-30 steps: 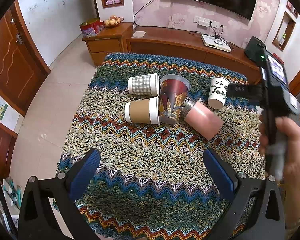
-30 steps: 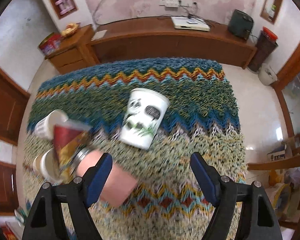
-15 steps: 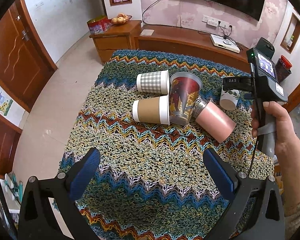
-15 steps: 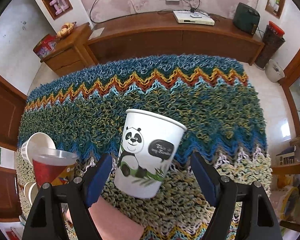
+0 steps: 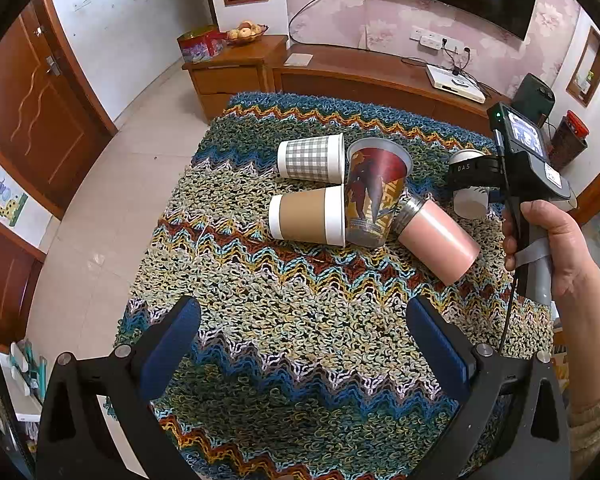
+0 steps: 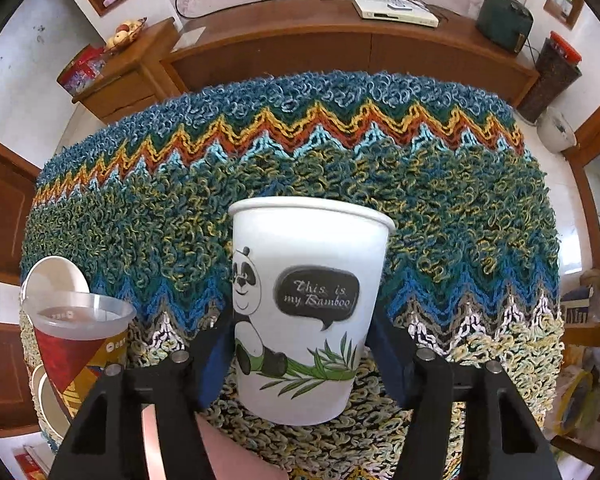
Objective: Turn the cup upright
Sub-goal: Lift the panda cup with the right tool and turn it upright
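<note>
Right wrist view, change: the panda cup (image 6: 304,308) is upright now and fills the centre; half a second ago it leaned and sat smaller between the fingers, and a second ago it was a tilted blur.
Left wrist view, change: the camera has pulled back and the blanket looks smaller than a second ago; the four clustered cups lie as they did.
Blanket (image 5: 300,320): zigzag knit cover, bearing every cup.
Left gripper (image 5: 304,344): released, jaws spread wide at 6 o'clock in its own view, above bare knit and touching nothing.
Right gripper (image 6: 300,344): clenched on the panda cup, blue pads pressed to its lower sides at 9 and 3 o'clock; in the left view it shows at 3 o'clock (image 5: 474,174), held by the right hand (image 5: 560,252).
Panda cup, place: rim up, base on or just above the knit, I cannot tell which; in the left view only white slivers (image 5: 470,202) show behind the gripper.
Pink cup (image 5: 440,240): on its side, at 4 o'clock of the red cup, touching it.
Red printed cup (image 5: 374,194): upright, mouth open.
Brown sleeve cup (image 5: 308,220): on its side, against the red cup at 9 o'clock.
Checked cup (image 5: 312,158): on its side, just beyond the brown one.
</note>
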{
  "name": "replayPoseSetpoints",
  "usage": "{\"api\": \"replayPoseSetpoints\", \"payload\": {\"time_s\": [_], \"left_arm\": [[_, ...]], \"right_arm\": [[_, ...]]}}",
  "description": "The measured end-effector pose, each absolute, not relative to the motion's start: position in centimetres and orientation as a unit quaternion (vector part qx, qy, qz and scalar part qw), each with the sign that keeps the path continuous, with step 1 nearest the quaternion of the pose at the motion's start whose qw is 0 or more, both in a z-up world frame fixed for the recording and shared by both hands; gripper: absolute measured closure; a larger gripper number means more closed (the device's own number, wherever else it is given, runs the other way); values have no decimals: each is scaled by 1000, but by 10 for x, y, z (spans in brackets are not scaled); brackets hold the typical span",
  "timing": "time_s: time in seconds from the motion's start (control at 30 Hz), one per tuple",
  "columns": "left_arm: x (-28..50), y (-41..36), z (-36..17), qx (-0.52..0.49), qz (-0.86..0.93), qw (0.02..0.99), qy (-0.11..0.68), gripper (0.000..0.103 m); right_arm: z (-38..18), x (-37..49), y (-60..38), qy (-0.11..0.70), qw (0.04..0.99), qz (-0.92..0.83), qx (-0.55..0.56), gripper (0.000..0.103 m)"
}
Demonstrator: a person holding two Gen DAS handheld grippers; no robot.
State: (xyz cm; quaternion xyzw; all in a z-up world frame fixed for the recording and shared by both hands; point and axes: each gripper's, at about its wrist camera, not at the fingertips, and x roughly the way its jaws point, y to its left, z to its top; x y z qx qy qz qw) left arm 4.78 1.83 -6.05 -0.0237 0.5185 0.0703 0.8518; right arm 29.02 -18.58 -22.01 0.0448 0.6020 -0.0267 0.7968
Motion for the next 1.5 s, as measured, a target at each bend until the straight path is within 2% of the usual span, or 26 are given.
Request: {"api": "replayPoseSetpoints", "payload": {"time_s": [0.2, 0.83, 1.5], "left_arm": [[47, 15, -60, -23, 65, 852, 519, 1], [36, -3, -36, -17, 25, 870, 492, 1], [15, 2, -12, 1, -16, 882, 470, 1]], "right_arm": [[-218, 286, -193, 594, 803, -22, 43, 41], [-129, 190, -221, 529, 848, 8, 38, 42], [-74, 137, -177, 473, 881, 12, 25, 42]]}}
